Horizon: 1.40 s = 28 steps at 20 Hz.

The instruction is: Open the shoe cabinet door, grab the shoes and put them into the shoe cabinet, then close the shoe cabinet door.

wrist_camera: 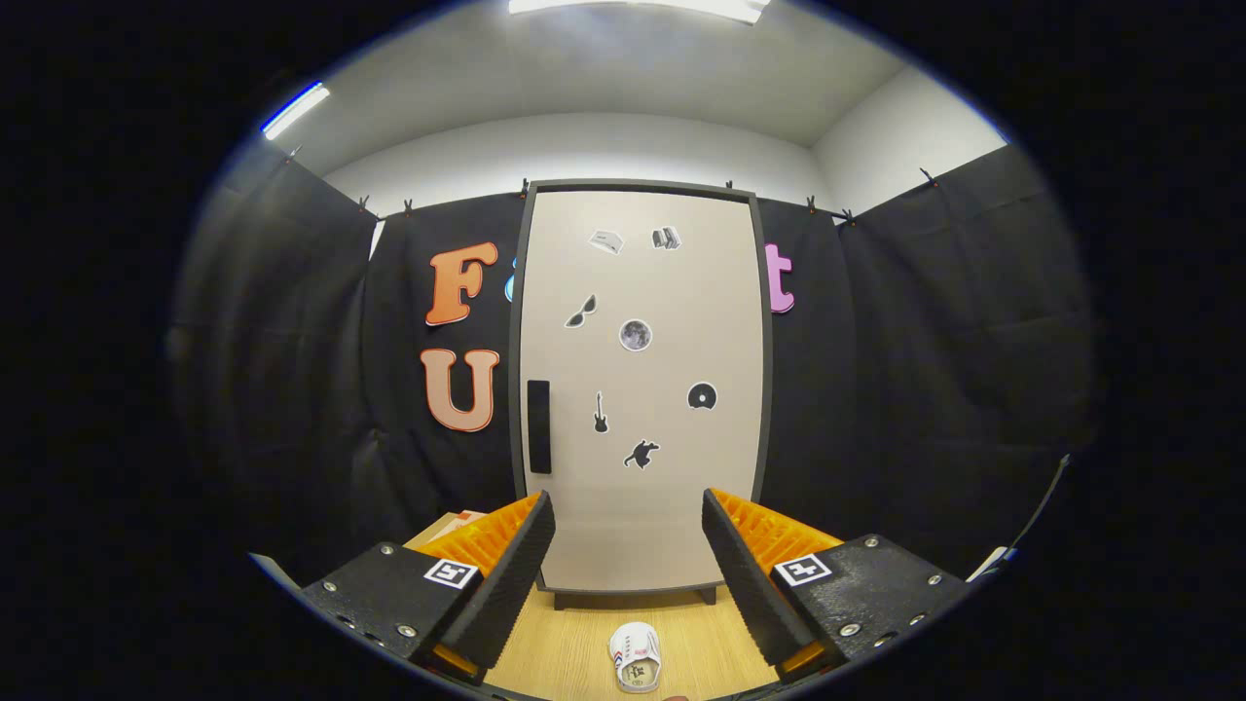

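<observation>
The shoe cabinet [638, 389] stands upright at the far side of the wooden desk [574, 652], its pale door [642, 292] closed — a dark handle [538, 426] on the left edge, small stickers [635, 334] scattered across it. The gripper [628, 535] hangs with fingers spread wide, holding nothing. A white shoe [636, 656] lies on the desk between them — near, well short of the cabinet.

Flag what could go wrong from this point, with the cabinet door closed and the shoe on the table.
1. The tongs are open, level with the shoe cabinet door's bottom middle; the dark handle sits higher, at its left edge, so a straight approach would likely miss it.
2. The shoe lies on the table close in front of the door; a swinging door or lowered tongs might knock it.
</observation>
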### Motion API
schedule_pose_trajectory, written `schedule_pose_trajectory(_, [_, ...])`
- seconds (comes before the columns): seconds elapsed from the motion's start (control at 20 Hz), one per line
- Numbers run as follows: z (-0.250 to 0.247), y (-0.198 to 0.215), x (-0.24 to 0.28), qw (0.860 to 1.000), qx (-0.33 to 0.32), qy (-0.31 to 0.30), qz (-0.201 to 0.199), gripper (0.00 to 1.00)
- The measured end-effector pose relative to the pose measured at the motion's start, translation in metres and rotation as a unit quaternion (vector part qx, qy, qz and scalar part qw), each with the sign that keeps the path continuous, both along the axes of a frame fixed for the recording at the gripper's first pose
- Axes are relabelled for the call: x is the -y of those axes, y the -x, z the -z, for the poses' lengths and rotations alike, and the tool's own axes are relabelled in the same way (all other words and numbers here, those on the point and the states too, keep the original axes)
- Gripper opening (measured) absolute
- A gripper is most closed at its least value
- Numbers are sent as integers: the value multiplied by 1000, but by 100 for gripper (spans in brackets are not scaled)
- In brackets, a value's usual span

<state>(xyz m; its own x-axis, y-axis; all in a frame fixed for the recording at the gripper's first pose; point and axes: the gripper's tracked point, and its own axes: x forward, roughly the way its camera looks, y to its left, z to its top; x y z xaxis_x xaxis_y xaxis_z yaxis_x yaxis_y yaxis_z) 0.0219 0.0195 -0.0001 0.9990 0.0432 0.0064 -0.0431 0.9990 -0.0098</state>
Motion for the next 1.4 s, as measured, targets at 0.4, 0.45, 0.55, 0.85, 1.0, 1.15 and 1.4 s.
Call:
schedule_pose_trajectory(0.4, [-1, -30, -21, 1000, 5, 2, -13, 95])
schedule_pose_trajectory(0.45, [1, -39, -25, 1000, 4, 3, -16, 95])
schedule_pose_trajectory(0.55, [5, -54, -37, 1000, 1, 0, -25, 95])
schedule_pose_trajectory(0.85, [20, -109, -81, 999, -8, 4, -47, 95])
schedule_pose_trajectory(1.0, [26, -139, -101, 999, -12, 10, -52, 95])
schedule_pose_trajectory(1.15, [29, -169, -120, 998, -12, 11, -57, 95])
schedule_pose_trajectory(1.4, [23, -214, -130, 999, -10, 13, -45, 95])
